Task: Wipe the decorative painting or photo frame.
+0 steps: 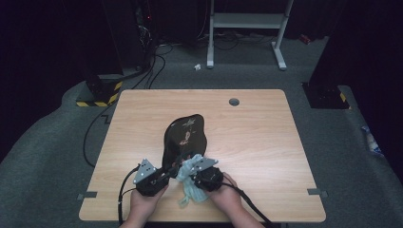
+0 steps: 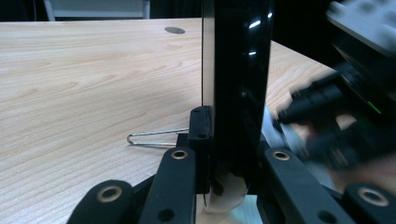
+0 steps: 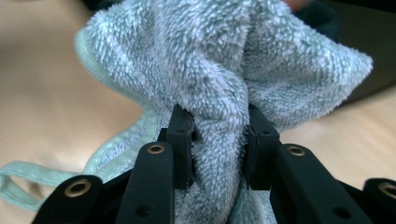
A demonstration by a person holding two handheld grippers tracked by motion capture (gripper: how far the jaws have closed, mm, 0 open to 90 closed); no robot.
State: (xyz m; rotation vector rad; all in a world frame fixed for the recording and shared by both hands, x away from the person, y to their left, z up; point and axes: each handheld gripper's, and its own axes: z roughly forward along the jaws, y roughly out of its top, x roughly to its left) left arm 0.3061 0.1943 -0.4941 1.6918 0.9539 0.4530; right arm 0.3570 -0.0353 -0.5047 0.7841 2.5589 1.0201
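Left gripper (image 1: 166, 175) fingers clamp black tray's (image 1: 185, 137) near edge, long axis running away; right gripper (image 1: 190, 173) fingers pinch cloth (image 3: 224, 74) just beside it.

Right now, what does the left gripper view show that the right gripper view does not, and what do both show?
The left gripper view alone shows the left tongs shut on the edge of a glossy black tray, a bent wire lying on the table, and a round hole in the tabletop. The right gripper view alone shows the right tongs shut on a fluffy pale green cloth. Both show the light wooden table.
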